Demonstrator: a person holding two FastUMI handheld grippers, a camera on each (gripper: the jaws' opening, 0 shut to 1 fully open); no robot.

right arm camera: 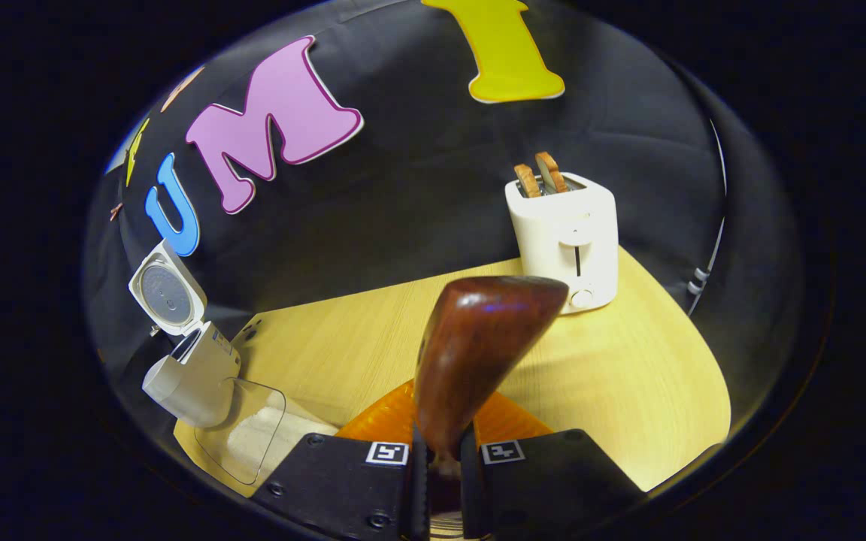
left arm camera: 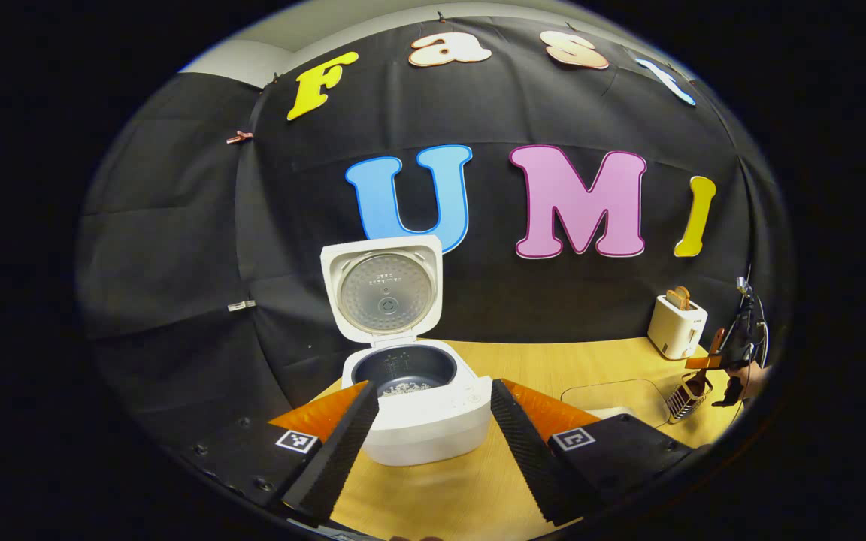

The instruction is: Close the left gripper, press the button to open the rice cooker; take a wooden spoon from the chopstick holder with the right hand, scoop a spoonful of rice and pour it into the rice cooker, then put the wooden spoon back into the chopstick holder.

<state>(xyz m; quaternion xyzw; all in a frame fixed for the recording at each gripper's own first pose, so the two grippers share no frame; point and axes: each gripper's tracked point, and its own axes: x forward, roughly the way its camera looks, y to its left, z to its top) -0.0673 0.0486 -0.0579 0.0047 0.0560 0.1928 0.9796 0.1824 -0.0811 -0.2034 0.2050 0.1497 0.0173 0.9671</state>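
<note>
The white rice cooker (left arm camera: 425, 421) stands open, lid (left arm camera: 382, 289) upright, with some rice in its dark pot (left arm camera: 404, 370). My left gripper (left arm camera: 433, 385) is open, its fingers on either side of the cooker's front and apart from it. Far right in the left gripper view, the right gripper (left arm camera: 734, 361) holds the wooden spoon (left arm camera: 716, 342) just above the wire chopstick holder (left arm camera: 687, 398). In the right gripper view my right gripper (right arm camera: 440, 451) is shut on the spoon's handle, and the brown spoon bowl (right arm camera: 478, 346) points up and forward. The cooker (right arm camera: 191, 376) sits far left.
A clear container (right arm camera: 249, 436) with white rice lies on the wooden table (right arm camera: 628, 391) between cooker and holder, also seen as a clear container (left arm camera: 617, 394) in the left gripper view. A white toaster (right arm camera: 564, 240) with toast stands at the back right.
</note>
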